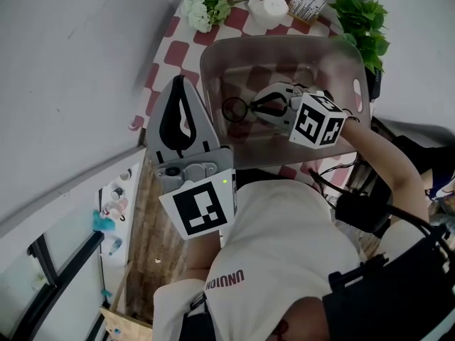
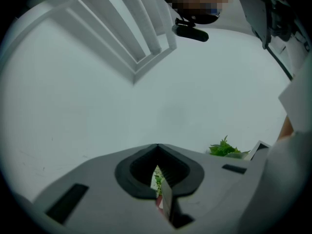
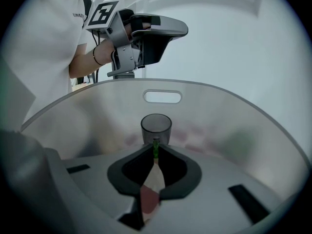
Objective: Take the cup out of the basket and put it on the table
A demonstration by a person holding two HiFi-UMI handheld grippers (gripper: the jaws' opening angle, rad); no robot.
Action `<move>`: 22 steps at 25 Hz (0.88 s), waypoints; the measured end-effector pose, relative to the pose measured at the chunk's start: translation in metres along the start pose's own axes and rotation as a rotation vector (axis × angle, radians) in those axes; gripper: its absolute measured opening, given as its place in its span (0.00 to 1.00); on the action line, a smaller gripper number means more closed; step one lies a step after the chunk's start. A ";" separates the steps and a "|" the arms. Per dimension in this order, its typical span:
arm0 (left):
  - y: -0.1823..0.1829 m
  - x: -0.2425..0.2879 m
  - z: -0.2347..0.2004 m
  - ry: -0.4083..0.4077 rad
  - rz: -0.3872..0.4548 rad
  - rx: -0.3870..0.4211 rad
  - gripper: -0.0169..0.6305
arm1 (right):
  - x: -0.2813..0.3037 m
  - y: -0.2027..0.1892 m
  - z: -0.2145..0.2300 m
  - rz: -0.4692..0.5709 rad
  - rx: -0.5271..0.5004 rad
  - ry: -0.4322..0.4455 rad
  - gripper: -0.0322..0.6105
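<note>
A small dark translucent cup (image 1: 233, 109) stands upright inside the smoky plastic basket (image 1: 284, 42) on the checkered table. My right gripper (image 1: 250, 107) reaches down into the basket with its jaws shut. In the right gripper view the cup (image 3: 156, 126) sits just past the closed tips (image 3: 155, 143), and nothing is held between them. My left gripper (image 1: 180, 82) hovers outside the basket's left wall, shut and empty. In the left gripper view, the left gripper (image 2: 157, 149) points at a bare pale wall.
The red-and-white checkered cloth (image 1: 176, 48) carries white flowers (image 1: 206, 2), a white jar (image 1: 274, 7) and a small printed box (image 1: 307, 6) behind the basket. A leafy green plant (image 1: 364, 21) is at the back right. Wooden floor (image 1: 153, 240) lies below left.
</note>
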State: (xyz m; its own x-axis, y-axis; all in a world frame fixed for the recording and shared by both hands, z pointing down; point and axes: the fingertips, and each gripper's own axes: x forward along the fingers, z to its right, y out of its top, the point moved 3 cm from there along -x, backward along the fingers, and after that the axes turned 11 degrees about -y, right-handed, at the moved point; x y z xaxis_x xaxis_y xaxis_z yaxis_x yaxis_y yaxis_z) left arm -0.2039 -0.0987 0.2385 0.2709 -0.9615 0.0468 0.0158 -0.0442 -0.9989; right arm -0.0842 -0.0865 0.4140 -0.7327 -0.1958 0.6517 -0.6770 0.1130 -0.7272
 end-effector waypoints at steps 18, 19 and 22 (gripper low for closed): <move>0.006 0.004 0.009 -0.034 0.010 0.020 0.04 | -0.017 0.010 0.015 0.039 0.042 -0.103 0.12; 0.006 0.004 0.010 -0.036 0.010 0.022 0.04 | -0.018 0.011 0.016 0.042 0.044 -0.110 0.12; 0.007 0.005 0.011 -0.041 0.013 0.026 0.04 | -0.021 0.013 0.019 0.050 0.048 -0.135 0.12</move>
State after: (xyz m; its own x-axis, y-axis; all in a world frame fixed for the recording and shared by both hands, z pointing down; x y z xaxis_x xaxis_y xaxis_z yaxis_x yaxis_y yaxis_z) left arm -0.1923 -0.1006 0.2314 0.3109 -0.9498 0.0348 0.0366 -0.0247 -0.9990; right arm -0.0765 -0.0989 0.3863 -0.7474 -0.3202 0.5821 -0.6336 0.0801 -0.7695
